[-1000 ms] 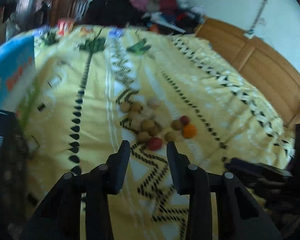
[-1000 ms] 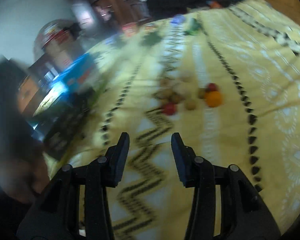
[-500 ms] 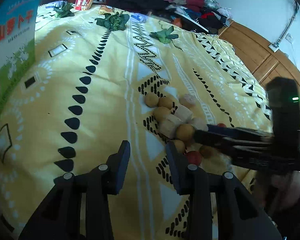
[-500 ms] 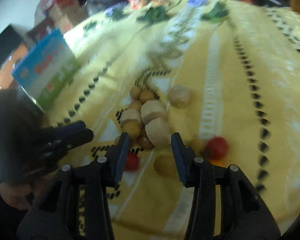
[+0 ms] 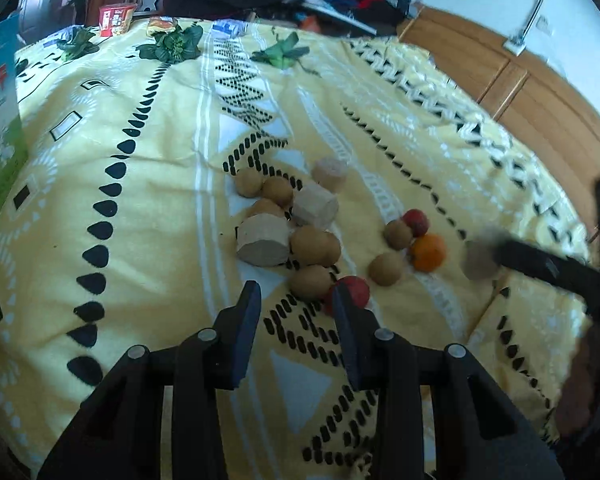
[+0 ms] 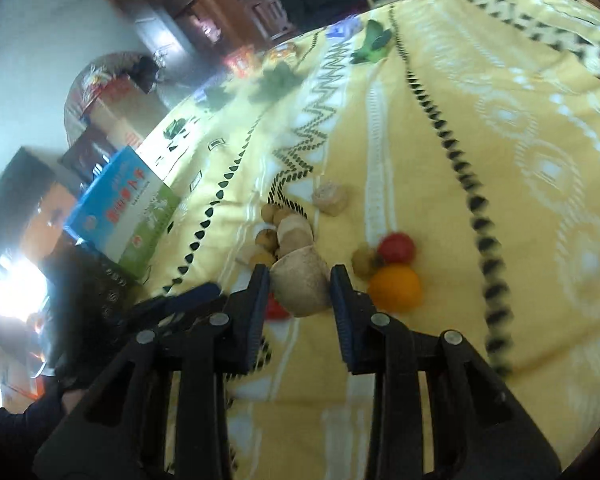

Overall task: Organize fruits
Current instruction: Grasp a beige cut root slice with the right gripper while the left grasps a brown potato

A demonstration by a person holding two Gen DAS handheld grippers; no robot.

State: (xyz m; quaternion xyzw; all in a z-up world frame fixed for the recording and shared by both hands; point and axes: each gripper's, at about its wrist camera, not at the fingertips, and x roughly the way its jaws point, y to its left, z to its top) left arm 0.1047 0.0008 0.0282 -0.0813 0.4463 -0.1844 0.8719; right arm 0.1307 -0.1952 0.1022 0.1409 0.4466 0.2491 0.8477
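Yellow patterned bedding [image 5: 148,208] is carrying the fruits on a bed. The right hand-held gripper [image 6: 299,280] is closing its jaws, and a pale tan cut piece [image 6: 300,286] is sitting between the pads, which appear to be touching its sides. An orange [image 6: 396,286] is lying just right of that gripper's tip, with a red fruit [image 6: 397,247] beyond it and a small brown fruit [image 6: 362,260] beside both. Further ahead, other tan pieces and brown fruits are clustering together.

The left hand-held gripper [image 5: 296,294] is also closing its jaws to a narrow gap, with only bedding between them. A red fruit [image 5: 354,290] is lying just past its right fingertip, a brown fruit [image 5: 310,282] just ahead of the gap. A large cut piece [image 5: 263,240] is resting further ahead, slightly left. A blue and green box [image 6: 124,220] is standing off to the left.
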